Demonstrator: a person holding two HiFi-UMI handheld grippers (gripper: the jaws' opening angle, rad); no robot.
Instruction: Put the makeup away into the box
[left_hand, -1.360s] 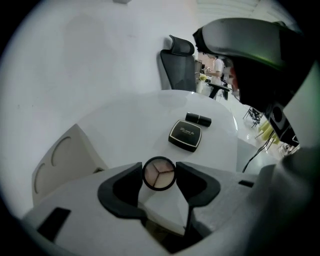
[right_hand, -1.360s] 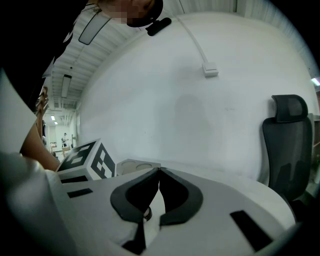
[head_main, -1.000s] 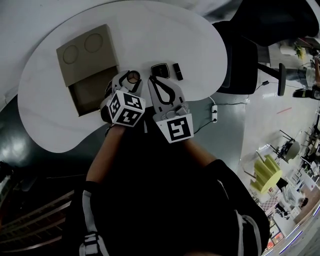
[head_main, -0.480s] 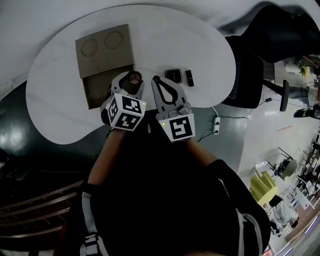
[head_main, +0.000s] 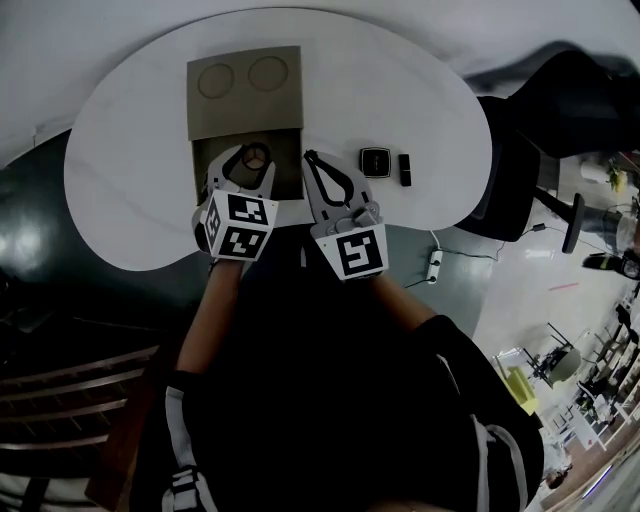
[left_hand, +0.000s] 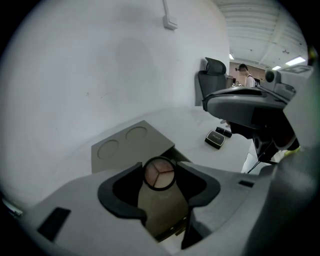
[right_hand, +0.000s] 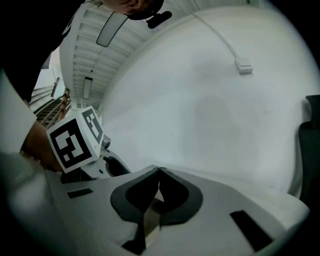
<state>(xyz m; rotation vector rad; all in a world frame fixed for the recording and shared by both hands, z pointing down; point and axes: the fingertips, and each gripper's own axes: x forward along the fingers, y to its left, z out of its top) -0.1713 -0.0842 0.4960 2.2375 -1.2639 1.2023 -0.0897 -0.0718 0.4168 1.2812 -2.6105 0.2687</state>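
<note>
A tan box (head_main: 247, 158) lies open on the white table (head_main: 120, 160), its lid (head_main: 245, 88) with two round recesses folded back. My left gripper (head_main: 247, 163) is shut on a small round compact (head_main: 256, 155) and hangs over the box's open compartment. In the left gripper view the round compact (left_hand: 159, 173) sits between the jaws, above the compartment (left_hand: 162, 212), with the lid (left_hand: 127, 145) beyond. My right gripper (head_main: 311, 158) is shut and holds nothing, just right of the box; its tips (right_hand: 159, 170) touch. A square black compact (head_main: 375, 161) and a black lipstick (head_main: 405, 168) lie on the table to the right.
A dark office chair (head_main: 520, 150) stands off the table's right end. A power strip (head_main: 433, 265) lies on the floor below the table's near edge. In the left gripper view, the black compact (left_hand: 216, 139) and the lipstick (left_hand: 226, 132) lie past the right gripper's body.
Both grippers have moved left across the table. The left one, still carrying the round compact, went from beside the box to over its open compartment. The right gripper drew away from the black compact.
</note>
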